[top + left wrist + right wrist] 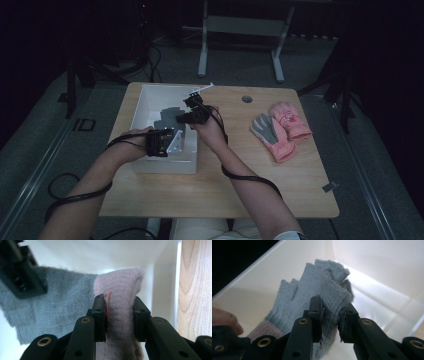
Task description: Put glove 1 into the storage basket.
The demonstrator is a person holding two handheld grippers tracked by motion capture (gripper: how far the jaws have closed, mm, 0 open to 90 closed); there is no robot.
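A grey glove (317, 300) is being pinched over the white box (150, 95) — cuff by the left gripper (117, 315), fingers by the right gripper (330, 320), both nearly closed.

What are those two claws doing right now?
Left gripper: shut on the grey glove's pink cuff.
Right gripper: shut on the same glove's finger end.

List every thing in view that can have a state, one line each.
left gripper: shut on the pink cuff of the grey fingerless gloves.
right gripper: shut on the gloves' finger end.
grey fingerless gloves: held over the white box, stretched between both grippers.
white box: open-topped, on the table.
pink gloves: lying flat on the table, untouched.
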